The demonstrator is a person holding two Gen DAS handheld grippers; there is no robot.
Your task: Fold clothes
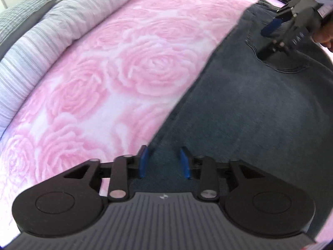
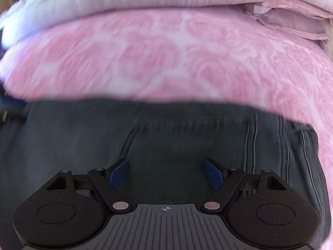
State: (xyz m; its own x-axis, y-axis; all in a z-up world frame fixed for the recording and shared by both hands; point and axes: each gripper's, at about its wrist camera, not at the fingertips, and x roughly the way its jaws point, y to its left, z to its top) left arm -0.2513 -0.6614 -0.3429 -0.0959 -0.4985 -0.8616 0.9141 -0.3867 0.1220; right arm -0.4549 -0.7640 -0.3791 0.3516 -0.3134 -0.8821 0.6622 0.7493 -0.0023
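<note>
Covering the bed (image 1: pixel 129 48), a pink rose-patterned blanket (image 2: pixel 166 58) carries your dark jeans (image 1: pixel 249 108) at right; striped bedding (image 1: pixel 41 41) far left. Both your left gripper (image 1: pixel 165 162) and right gripper (image 2: pixel 166 173) hover with jaws released.

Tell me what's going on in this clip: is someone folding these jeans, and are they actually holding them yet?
A person is working a pair of dark jeans spread on a pink rose-patterned blanket. The left tongs sit open at one end of the jeans, blue pads straddling the fabric edge. The right tongs are open too, over the pocket area at the other end. Neither is clamped on the cloth, and no fold is visible.
</note>
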